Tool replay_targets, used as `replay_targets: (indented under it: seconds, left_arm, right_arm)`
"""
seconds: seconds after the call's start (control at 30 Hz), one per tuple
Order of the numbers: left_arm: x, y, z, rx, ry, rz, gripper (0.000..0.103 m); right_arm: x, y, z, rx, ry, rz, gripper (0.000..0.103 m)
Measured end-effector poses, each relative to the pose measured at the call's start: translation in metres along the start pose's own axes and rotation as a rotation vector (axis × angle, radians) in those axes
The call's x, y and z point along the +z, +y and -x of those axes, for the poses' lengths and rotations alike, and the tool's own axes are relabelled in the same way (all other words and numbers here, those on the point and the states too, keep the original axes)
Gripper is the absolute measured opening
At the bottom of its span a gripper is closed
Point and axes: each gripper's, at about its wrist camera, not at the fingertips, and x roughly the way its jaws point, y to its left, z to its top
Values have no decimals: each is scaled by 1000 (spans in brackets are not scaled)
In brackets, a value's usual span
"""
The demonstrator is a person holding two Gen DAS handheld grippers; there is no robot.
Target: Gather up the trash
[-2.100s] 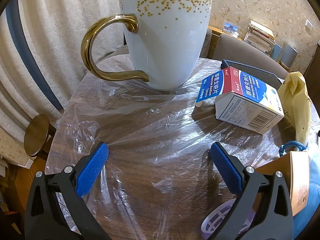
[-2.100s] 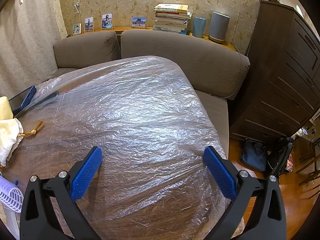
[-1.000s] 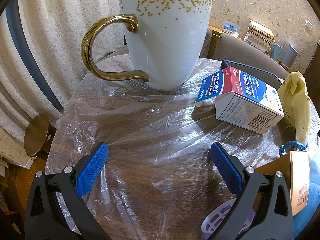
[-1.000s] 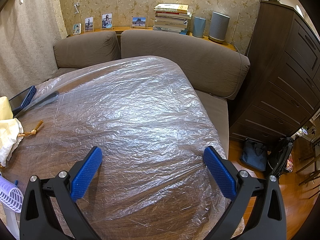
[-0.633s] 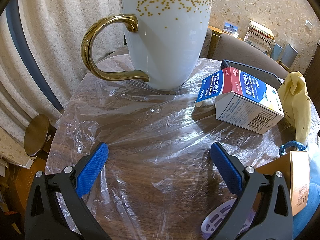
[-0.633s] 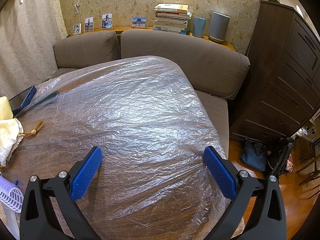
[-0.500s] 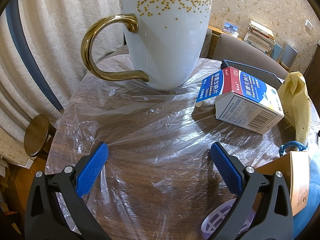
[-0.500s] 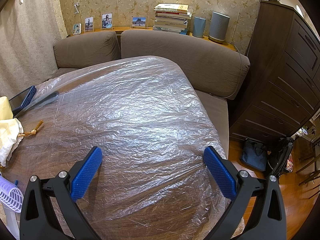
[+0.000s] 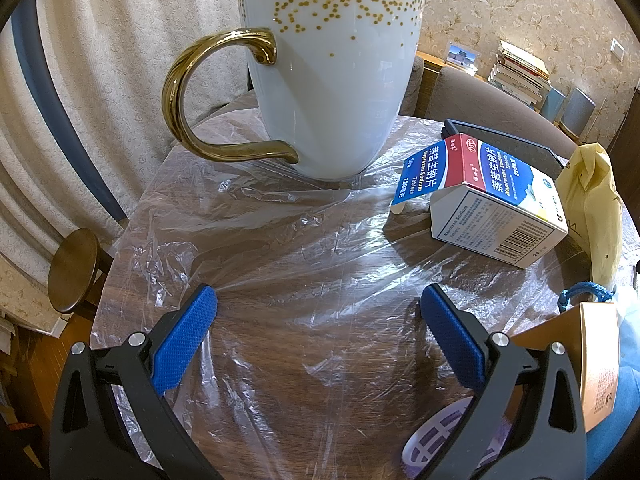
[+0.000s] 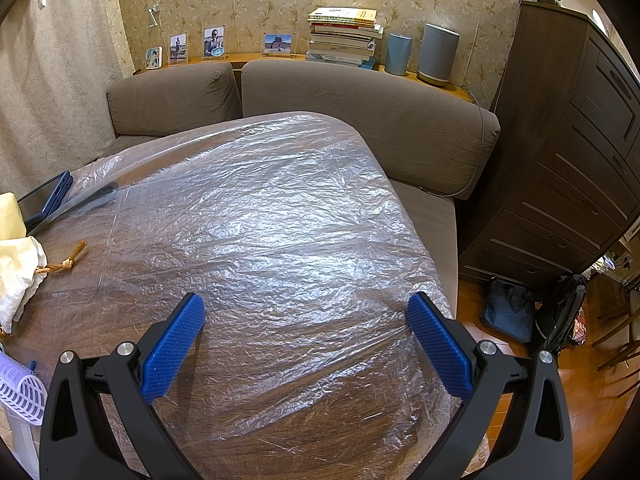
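An opened blue, red and white medicine box (image 9: 492, 204) lies on the plastic-covered wooden table (image 9: 304, 264), right of a white mug with a gold handle (image 9: 324, 92). A yellow paper bag (image 9: 592, 208) lies at the right edge; it shows as pale cloth-like material in the right wrist view (image 10: 16, 268). A small brown twisted scrap (image 10: 66, 262) lies at the left of the right wrist view. My left gripper (image 9: 318, 320) is open and empty, low over the table before the mug. My right gripper (image 10: 306, 328) is open and empty over bare plastic sheet.
An orange carton (image 9: 592, 360) and a white-purple slotted basket (image 9: 432, 440) sit at the lower right of the left view; the basket also shows in the right view (image 10: 20, 388). A dark tablet (image 10: 44, 200) lies at the table's far side. A grey sofa (image 10: 360, 120) and dark cabinet (image 10: 568, 152) stand beyond.
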Motion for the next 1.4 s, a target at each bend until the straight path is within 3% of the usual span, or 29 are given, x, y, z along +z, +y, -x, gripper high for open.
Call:
replay_targets:
  seconds: [0.63, 0.7, 0.77, 0.87, 0.97, 1.1, 1.23, 1.4]
  left_arm:
    - [0, 0, 0, -9, 1, -16, 102]
    - [0, 4, 2, -5, 30, -20, 102]
    - [-4, 16, 16, 47, 19, 23, 102]
    - [-22, 36, 54, 54, -38, 80, 102]
    - [-55, 40, 103, 2, -105, 99, 102]
    - [-85, 3, 141, -119, -108, 3, 102]
    - [-122, -53, 146, -245, -46, -94, 102]
    - [-134, -92, 133, -231, -23, -125, 102]
  right_arm:
    - [-1, -1, 1, 4, 6, 3, 99]
    - [-3, -7, 8, -3, 14, -43, 99]
    - [-10, -15, 31, 52, -28, -104, 99]
    - [-25, -14, 79, 149, -128, -129, 99]
    - [-37, 13, 129, 198, -214, -20, 99]
    - [-71, 68, 173, 246, -266, 150, 99]
    - [-92, 120, 176, 342, -238, 236, 99]
    - [-115, 167, 159, 373, -175, 308, 99]
